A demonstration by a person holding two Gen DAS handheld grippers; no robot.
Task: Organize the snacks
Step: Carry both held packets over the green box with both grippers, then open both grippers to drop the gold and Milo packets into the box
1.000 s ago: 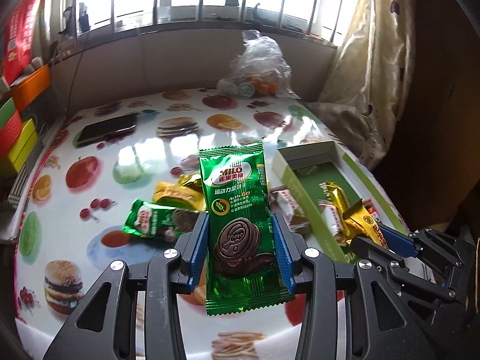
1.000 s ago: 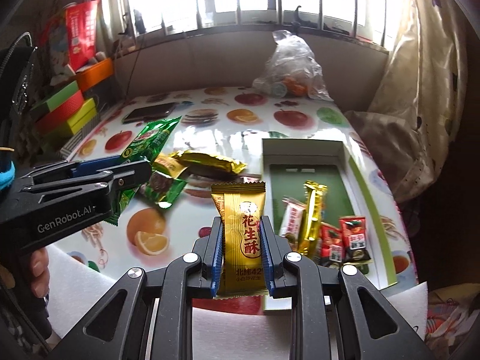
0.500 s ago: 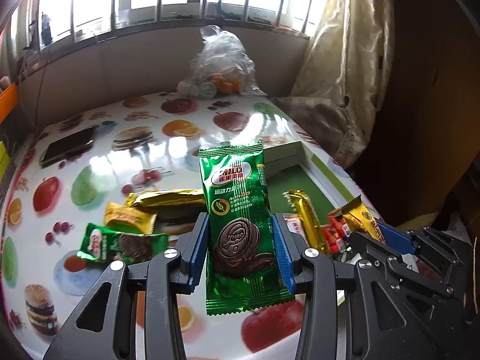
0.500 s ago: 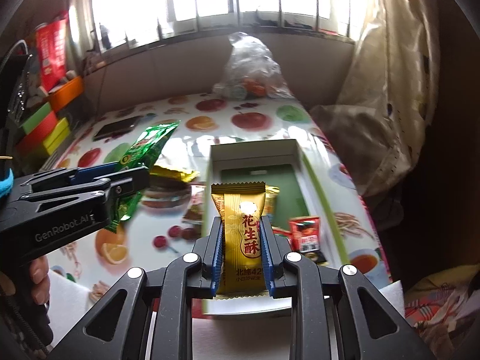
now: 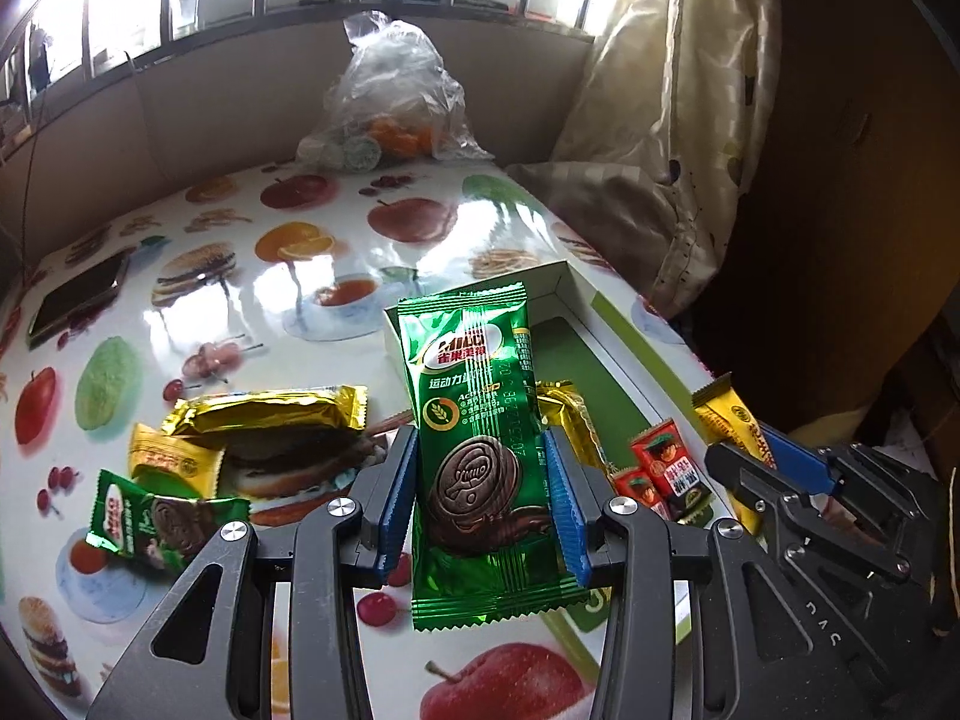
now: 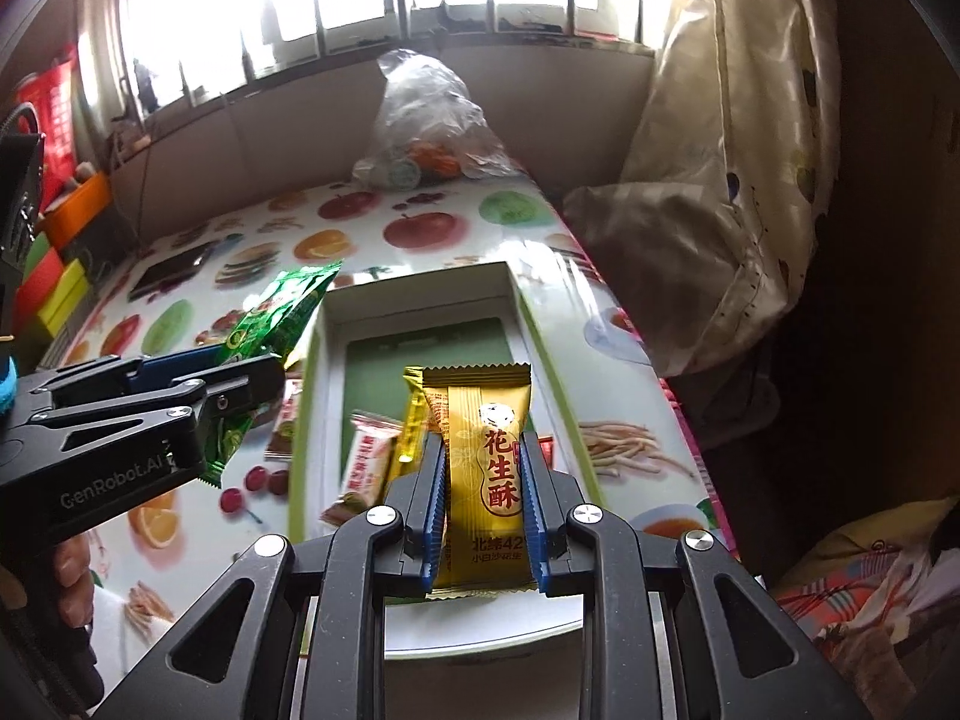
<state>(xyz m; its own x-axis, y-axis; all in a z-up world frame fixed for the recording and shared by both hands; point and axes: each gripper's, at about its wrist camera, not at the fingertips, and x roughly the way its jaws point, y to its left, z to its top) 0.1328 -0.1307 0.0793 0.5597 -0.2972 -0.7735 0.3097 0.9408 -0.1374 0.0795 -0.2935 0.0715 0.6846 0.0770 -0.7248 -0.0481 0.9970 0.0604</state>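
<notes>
Lay dark and flat on the fruit-printed tabletop (image 5: pixel 180 312) near its far left edge: a phone (image 5: pixel 78 300). Slumped against the back wall: a clear plastic bag (image 5: pixel 396 102); hung beside the table's right edge: a cream curtain (image 5: pixel 678 120). Stood stacked at far left: coloured boxes (image 6: pixel 54 282).

Tray (image 5: pixel 624 324) at right edge of worktop (image 5: pixel 252 312), wrapped snacks (image 5: pixel 660 471) inside; loose packets (image 5: pixel 264 420) left of tray; phone (image 5: pixel 78 300) far left; plastic bag (image 5: pixel 396 102) behind.

Black grippers (image 5: pixel 483 504) – blue pads, silver screws, "GenRobot.AI".
</notes>
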